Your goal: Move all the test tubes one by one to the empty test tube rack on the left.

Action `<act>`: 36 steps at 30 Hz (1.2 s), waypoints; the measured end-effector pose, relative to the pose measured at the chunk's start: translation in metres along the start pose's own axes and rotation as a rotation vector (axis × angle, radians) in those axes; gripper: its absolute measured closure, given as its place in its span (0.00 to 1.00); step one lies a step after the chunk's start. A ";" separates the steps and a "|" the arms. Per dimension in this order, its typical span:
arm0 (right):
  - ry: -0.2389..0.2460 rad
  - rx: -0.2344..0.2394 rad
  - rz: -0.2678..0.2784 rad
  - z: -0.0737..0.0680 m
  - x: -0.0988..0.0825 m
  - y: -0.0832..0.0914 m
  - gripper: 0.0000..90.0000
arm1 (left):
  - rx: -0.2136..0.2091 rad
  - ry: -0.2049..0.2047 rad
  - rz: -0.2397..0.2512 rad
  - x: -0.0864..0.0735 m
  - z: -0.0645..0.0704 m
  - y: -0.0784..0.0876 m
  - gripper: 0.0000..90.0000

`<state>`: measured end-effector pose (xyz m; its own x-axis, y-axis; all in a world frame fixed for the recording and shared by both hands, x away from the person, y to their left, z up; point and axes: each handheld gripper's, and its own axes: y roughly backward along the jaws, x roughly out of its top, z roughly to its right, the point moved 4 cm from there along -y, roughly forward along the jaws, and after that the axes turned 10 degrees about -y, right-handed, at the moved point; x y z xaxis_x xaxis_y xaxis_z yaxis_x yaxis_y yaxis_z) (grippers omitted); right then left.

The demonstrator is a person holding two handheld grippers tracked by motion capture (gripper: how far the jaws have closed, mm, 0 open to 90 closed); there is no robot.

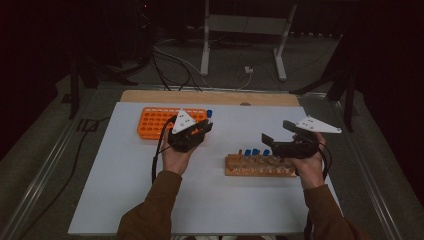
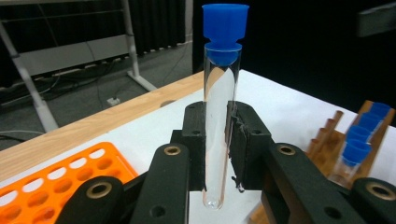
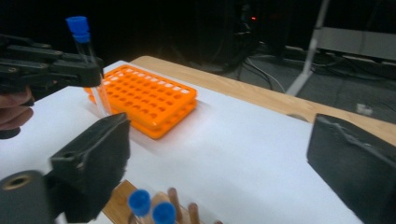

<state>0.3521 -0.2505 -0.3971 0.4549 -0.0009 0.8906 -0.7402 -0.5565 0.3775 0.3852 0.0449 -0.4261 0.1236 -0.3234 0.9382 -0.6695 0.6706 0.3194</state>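
The test tube, clear with a blue cap, shows in the high view at the tip of the left gripper, just in front of the orange rack on the white table; the right gripper hangs above the wooden rack, its jaws spread apart with nothing between them. In the left gripper view, the tube stands upright, clamped between the two black pads, its cap well above them and its rounded bottom below. In the right gripper view, wide-open jaws frame the orange rack, capped tubes sit in the wooden rack below, and the left gripper holds its tube at upper left.
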 end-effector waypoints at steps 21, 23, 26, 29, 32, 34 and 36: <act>-0.028 -0.059 0.047 0.015 -0.034 0.025 0.00 | 0.080 0.031 -0.010 -0.014 -0.025 -0.016 0.87; -0.041 -0.058 0.055 0.017 -0.036 0.027 0.00 | 0.083 0.048 -0.006 -0.017 -0.028 -0.019 0.87; -0.051 -0.054 0.062 0.019 -0.040 0.030 0.00 | 0.095 0.059 -0.012 -0.021 -0.031 -0.024 0.87; -0.065 -0.052 0.072 0.023 -0.043 0.032 0.00 | 0.109 0.061 -0.025 -0.025 -0.033 -0.030 0.87; -0.074 -0.057 0.078 0.026 -0.043 0.035 0.00 | 0.123 0.067 -0.029 -0.029 -0.035 -0.035 0.87; -0.077 -0.057 0.083 0.027 -0.043 0.036 0.00 | 0.132 0.076 -0.026 -0.031 -0.036 -0.038 0.87; -0.081 -0.058 0.084 0.028 -0.044 0.037 0.00 | 0.139 0.081 -0.032 -0.034 -0.038 -0.041 0.87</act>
<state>0.3190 -0.2942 -0.4295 0.4266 -0.1144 0.8972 -0.8039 -0.5025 0.3182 0.4364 0.0537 -0.4656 0.2011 -0.2846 0.9373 -0.7588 0.5599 0.3328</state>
